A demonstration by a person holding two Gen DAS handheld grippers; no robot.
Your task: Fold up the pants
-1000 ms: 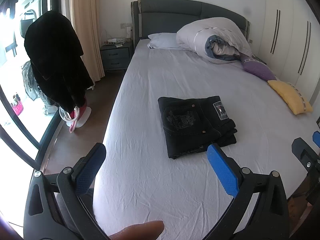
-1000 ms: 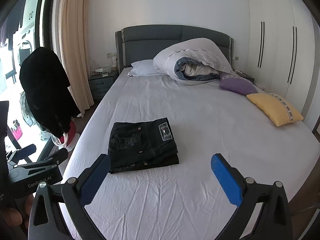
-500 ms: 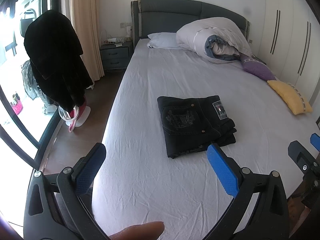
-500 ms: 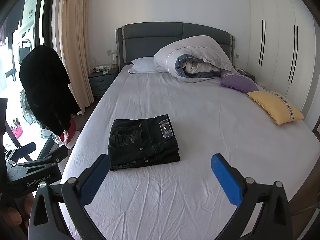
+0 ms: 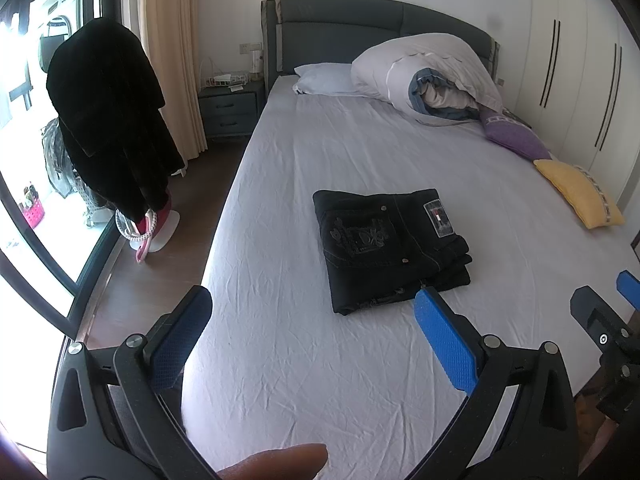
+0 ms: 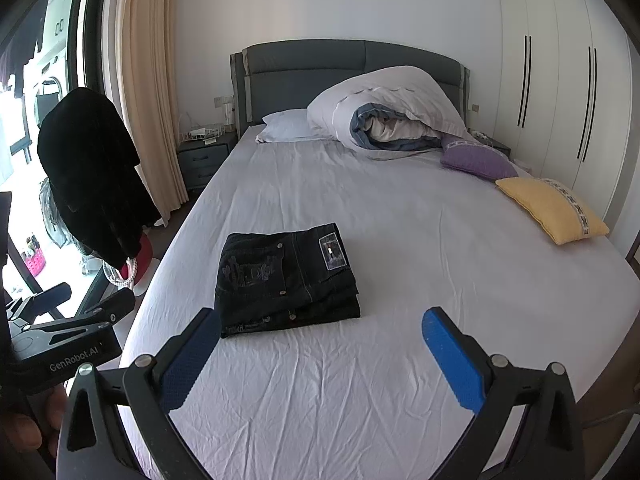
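Observation:
A pair of black pants (image 5: 388, 248) lies folded in a compact stack on the bed's white sheet (image 5: 300, 360), back pocket and waist label facing up. It also shows in the right wrist view (image 6: 284, 276). My left gripper (image 5: 312, 320) is open and empty, held above the near part of the bed, short of the pants. My right gripper (image 6: 320, 340) is open and empty, also back from the pants near the foot of the bed. The left gripper's body (image 6: 68, 344) shows at the left of the right wrist view.
A rolled duvet (image 5: 432, 76) and pillow (image 5: 324, 80) lie at the headboard. Purple (image 5: 512, 136) and yellow (image 5: 580, 196) cushions sit along the bed's right side. A black coat (image 5: 108, 120) hangs on a stand left of the bed, near a nightstand (image 5: 230, 108). Wardrobes line the right wall.
Both grippers have drawn back slightly from the bed, staying open. The folded pants have not moved.

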